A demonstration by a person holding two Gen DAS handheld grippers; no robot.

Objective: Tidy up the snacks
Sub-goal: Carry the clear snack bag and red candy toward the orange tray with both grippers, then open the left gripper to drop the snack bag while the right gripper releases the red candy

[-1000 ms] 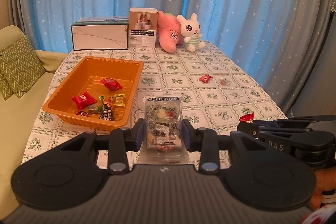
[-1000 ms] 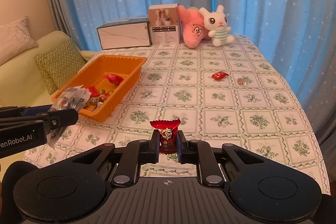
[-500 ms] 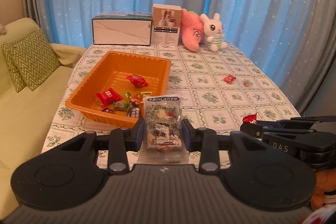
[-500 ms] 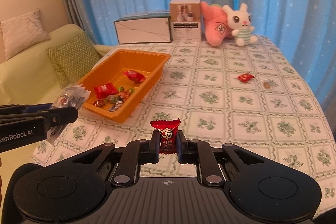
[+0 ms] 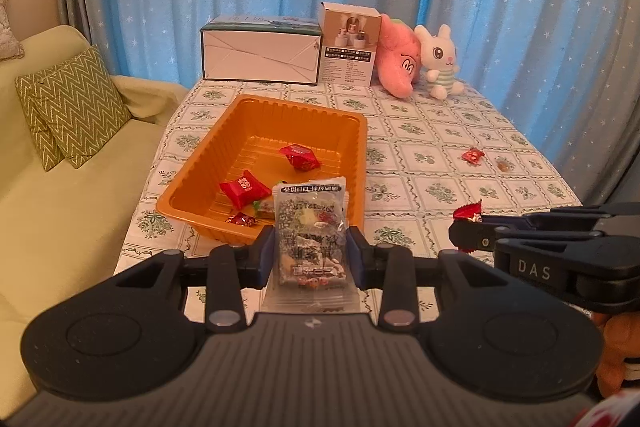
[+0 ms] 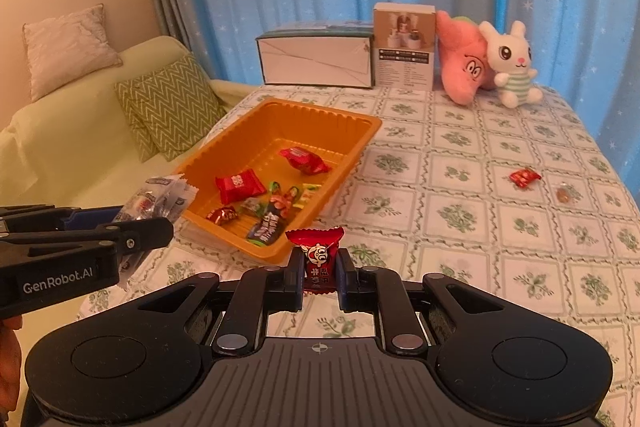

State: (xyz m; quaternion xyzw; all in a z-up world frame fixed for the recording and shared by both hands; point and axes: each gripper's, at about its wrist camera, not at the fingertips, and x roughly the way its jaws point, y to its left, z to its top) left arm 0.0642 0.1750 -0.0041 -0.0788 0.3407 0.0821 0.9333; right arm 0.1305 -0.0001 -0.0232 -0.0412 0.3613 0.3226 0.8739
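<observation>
Green-and-white floral cloth covers the desk (image 6: 500,227), and on its left half sits the ribbed orange plastic tray (image 6: 224,155), the largest of the task's things. The tray already holds several wrapped sweets, among them two red pillow packs and a few smaller mixed wrappers near its front wall, so the sorting looks partly done.

The left tool (image 5: 310,255) is clenched on a clear printed snack pouch (image 5: 310,227), held upright in the air just short of the tray's near wall. The right tool (image 6: 319,267) is squeezed tight on a small red sweet with a cartoon face (image 6: 318,255), also off the desk and near the tray's front corner. Both loads appear headed for the tray and neither is in it yet.

Left to collect, as far as can be seen: a small red wrapped candy (image 6: 524,177) lying on the cloth well apart from the tray toward the right edge, and just beside it a tiny clear-wrapped brown sweet (image 6: 564,194). By this reading, two drops and two more pickups remain.
</observation>
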